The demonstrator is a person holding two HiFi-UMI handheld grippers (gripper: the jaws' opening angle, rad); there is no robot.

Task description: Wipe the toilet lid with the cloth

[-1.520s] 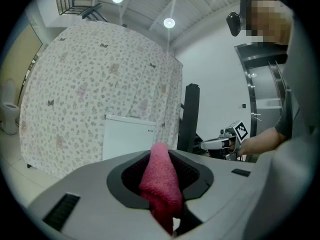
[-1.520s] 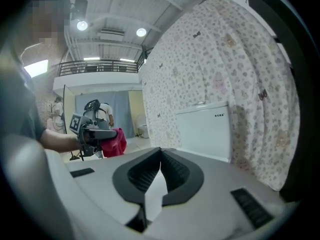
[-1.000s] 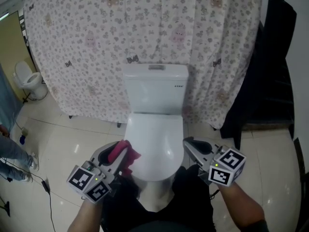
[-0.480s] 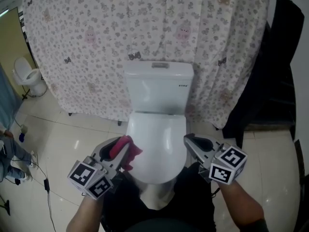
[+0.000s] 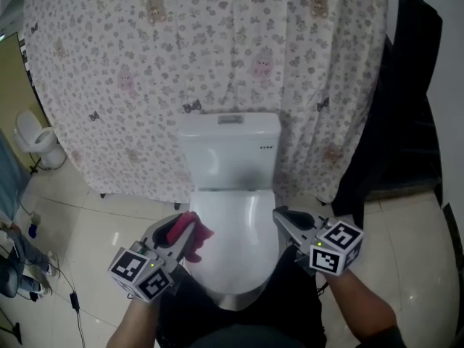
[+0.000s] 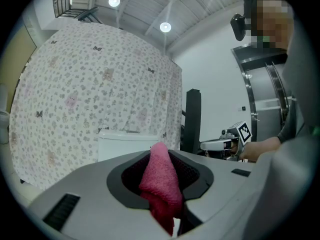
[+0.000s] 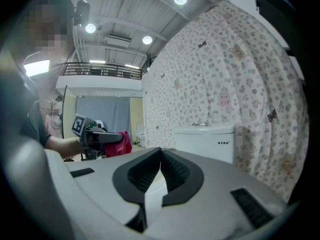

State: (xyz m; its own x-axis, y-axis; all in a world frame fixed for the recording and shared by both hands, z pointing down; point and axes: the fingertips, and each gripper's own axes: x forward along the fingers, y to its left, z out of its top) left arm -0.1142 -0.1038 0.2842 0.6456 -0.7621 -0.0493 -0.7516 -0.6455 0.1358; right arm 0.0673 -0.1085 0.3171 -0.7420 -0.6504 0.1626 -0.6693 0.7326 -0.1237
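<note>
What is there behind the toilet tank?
A flower-patterned fabric sheet hangs behind the toilet tank, spreading wide to both sides. It covers the wall and anything else behind it, so those cannot be seen.

Lit brightly and evenly from overhead. Caught the round ceiling lamps (image 6: 165,27) as small blown-out white discs in both gripper views, plus a bright rectangular patch at the left of the right gripper view. Left a soft streak of glare on the toilet lid (image 5: 250,223) and milky reflections on the glossy floor (image 5: 94,223) in the head view. Threw only faint, diffuse shadows. Lost nearly all detail in the black fabric (image 5: 406,107) at the right. Bent straight lines hard toward the rims of both gripper views, ringed by black vignette. Went soft in the nearest foreground there, yet kept the weave of the cloth (image 6: 160,179) readable. Rendered the head view crisp throughout.
</note>
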